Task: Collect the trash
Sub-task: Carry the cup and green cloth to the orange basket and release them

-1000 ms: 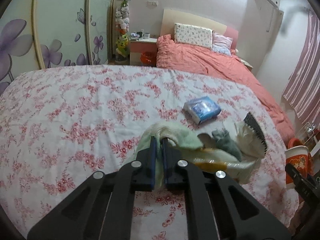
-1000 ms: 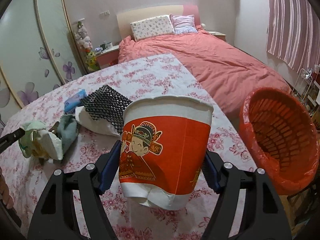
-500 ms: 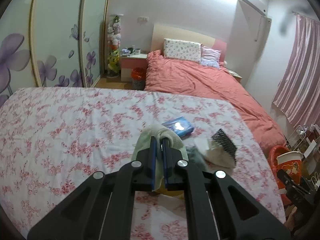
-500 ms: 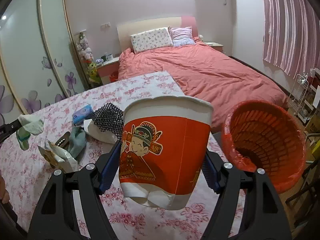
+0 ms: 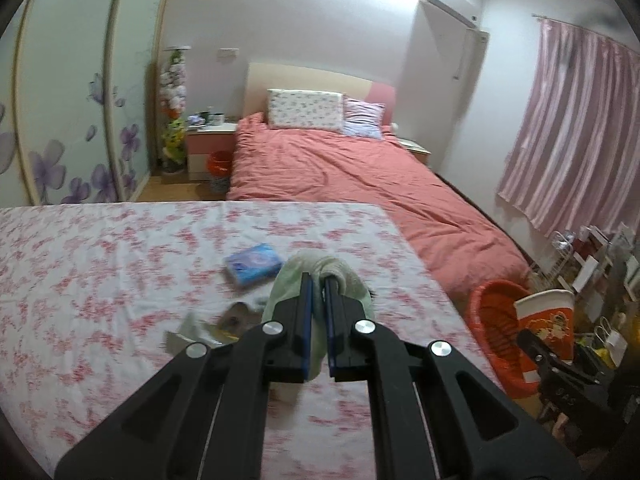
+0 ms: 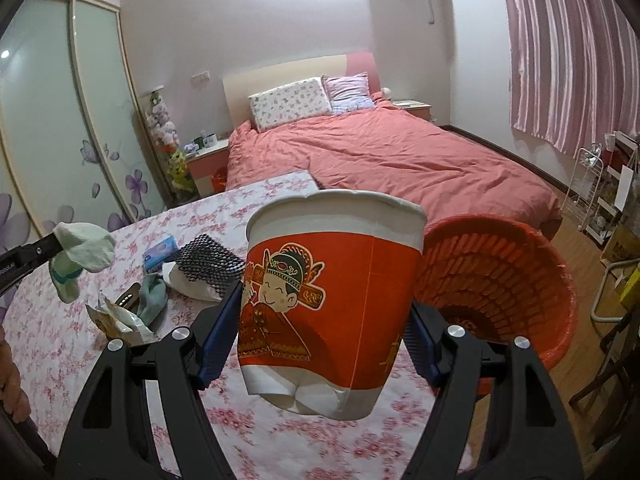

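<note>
Two grippers, both loaded. Left gripper (image 5: 316, 300): jaws pinched nearly together on a pale green sock (image 5: 320, 270), held up off the floral sheet (image 5: 100, 280), folds bulging over the blue pads. Same sock (image 6: 82, 246) seen from the right wrist, dangling in the air above the sheet's left side. Right gripper (image 6: 326, 344): jaws spread wide and clamped on both sides of a red-and-white paper cup (image 6: 332, 312), upright, base dented, poised over the sheet's right edge just beside the orange basket (image 6: 508, 280). Basket off that edge, tilted with its mouth toward the camera, rim partly behind the cup. Cup (image 5: 546, 318) also visible from the left wrist, next to the basket (image 5: 494, 328). Lying on the sheet's middle: blue packet (image 6: 160, 254), black mesh piece (image 6: 210, 264) atop a white bag, grey-green sock (image 6: 152, 298), crumpled wrapper (image 6: 116, 322).
</note>
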